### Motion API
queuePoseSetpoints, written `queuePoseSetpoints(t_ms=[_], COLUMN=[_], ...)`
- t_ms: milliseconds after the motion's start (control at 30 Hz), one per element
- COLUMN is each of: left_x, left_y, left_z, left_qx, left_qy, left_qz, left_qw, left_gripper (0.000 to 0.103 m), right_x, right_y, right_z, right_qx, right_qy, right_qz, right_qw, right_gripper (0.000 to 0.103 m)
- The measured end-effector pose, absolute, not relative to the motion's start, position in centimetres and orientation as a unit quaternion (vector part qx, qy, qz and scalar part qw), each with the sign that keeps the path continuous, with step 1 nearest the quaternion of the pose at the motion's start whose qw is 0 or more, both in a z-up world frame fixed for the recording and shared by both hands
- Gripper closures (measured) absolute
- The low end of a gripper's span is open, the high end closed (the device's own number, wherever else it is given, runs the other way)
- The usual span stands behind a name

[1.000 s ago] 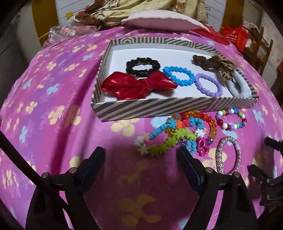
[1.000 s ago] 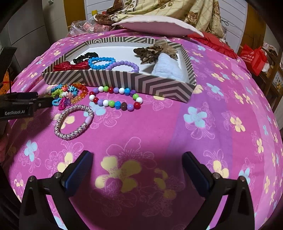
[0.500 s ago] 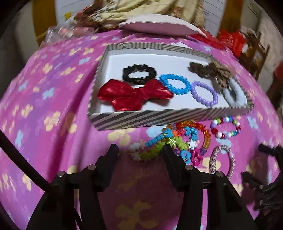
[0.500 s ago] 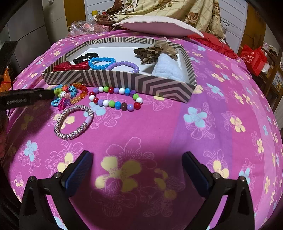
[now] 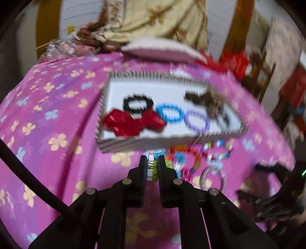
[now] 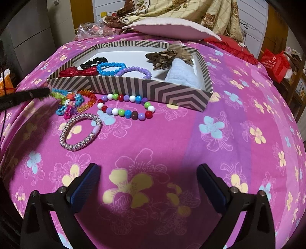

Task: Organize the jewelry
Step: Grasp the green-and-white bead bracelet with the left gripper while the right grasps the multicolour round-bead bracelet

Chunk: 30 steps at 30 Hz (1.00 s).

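Note:
My left gripper [image 5: 152, 160] is shut on the colourful flower-bead bracelet [image 5: 151, 168], just in front of the striped box [image 5: 133, 145]; it also shows in the right wrist view [image 6: 47, 92], pulling that bracelet [image 6: 59, 93]. The box [image 6: 145, 88] holds a red bow [image 6: 76, 71], a black scrunchie [image 6: 95, 61], a blue bracelet [image 6: 110, 68], a purple bracelet [image 6: 135, 70], a brown bow [image 6: 168, 56] and a white scrunchie [image 6: 181, 76]. A multicolour bead bracelet [image 6: 124, 107], an orange bracelet [image 6: 88, 101] and a sparkly bangle [image 6: 80, 132] lie on the cloth. My right gripper [image 6: 148, 183] is open and empty, nearer than them.
The pink flowered cloth [image 6: 229, 134] covers a rounded surface that drops off at the sides. A pink pillow [image 6: 172, 28] and a blanket [image 6: 191, 9] lie behind the box. A red bag [image 6: 275, 63] stands at the far right.
My left gripper moved forward and closed on the flower-bead bracelet, and the view now blurs as it lifts. My right gripper has stayed still and open.

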<state>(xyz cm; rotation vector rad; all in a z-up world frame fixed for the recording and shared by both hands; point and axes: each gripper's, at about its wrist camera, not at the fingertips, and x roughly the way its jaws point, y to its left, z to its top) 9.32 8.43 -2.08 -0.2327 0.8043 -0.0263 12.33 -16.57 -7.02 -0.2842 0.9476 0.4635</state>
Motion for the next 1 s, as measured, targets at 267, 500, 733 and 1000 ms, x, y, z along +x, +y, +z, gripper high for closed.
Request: queuePoseSetpoints(t_ms=[267, 500, 733, 1000], left_x=[9.2, 9.3, 9.3, 9.5], left_y=[9.6, 9.7, 9.5, 9.4], left_z=[-1.7, -1.8, -1.7, -1.9], left_qx=[-0.138, -0.137, -0.133, -0.134], left_qy=[0.381, 0.38, 0.379, 0.384], left_qz=[0.008, 0.013, 0.005, 0.005], left_qw=[0.914, 0.915, 0.916, 0.914], left_gripper=[0.103, 0.103, 0.103, 0.103], right_x=[13.6, 16.9, 19.0, 17.1], right_y=[-17.7, -16.4, -14.7, -12.9], right_z=[-4.6, -4.9, -6.4, -6.5], right_qx=[-0.083, -0.033, -0.042, -0.152], right_qy=[0.43, 0.422, 0.436, 0.417], right_qz=[0.251, 0.253, 0.229, 0.236], right_qw=[0.863, 0.87, 0.87, 0.865], right_gripper=[0.011, 0.056, 0.077, 0.08])
